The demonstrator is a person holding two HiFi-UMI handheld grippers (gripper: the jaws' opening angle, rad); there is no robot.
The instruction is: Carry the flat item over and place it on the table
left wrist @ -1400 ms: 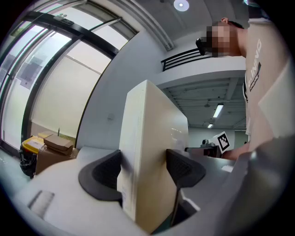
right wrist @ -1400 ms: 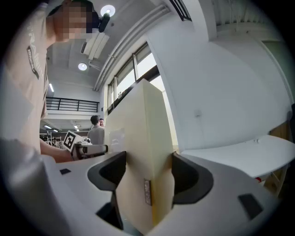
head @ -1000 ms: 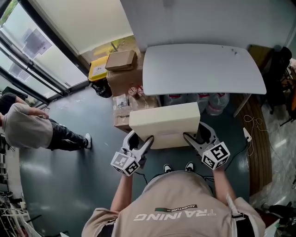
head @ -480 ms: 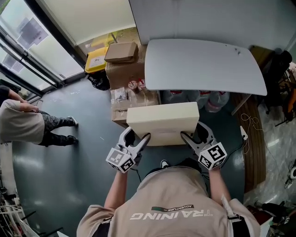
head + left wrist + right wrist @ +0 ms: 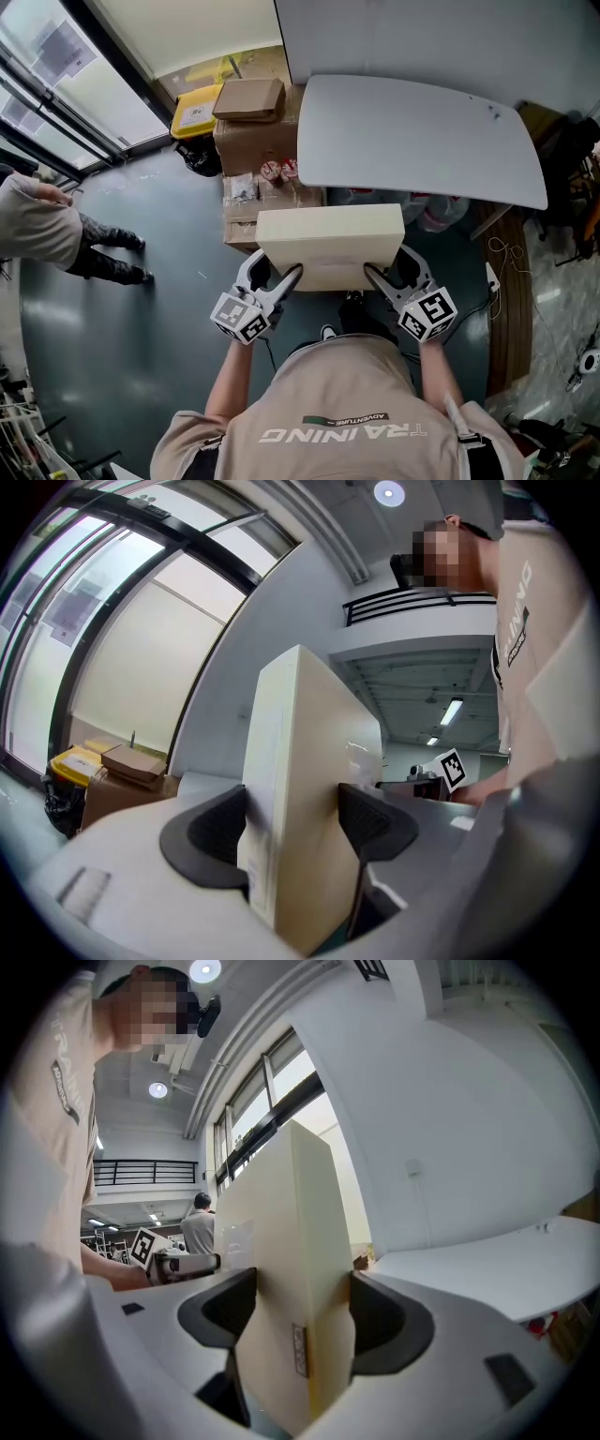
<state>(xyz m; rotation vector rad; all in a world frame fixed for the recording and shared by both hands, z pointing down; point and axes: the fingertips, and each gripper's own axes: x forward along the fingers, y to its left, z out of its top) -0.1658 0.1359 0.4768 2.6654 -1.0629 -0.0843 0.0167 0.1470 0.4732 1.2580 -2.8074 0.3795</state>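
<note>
left tongs (image 5: 286, 280) and right tongs (image 5: 376, 278) each squeeze the flat box (image 5: 330, 240), mid-carry. next it should go up to the surface (image 5: 422, 131) at 12 o'clock.

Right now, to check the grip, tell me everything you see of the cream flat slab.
The cream rectangular slab is plain, matte and thick-edged, perhaps foam, with a small label on one side edge. It hangs level before the white table, touching only the left gripper and right gripper, whose jaws clamp its near corners.
</note>
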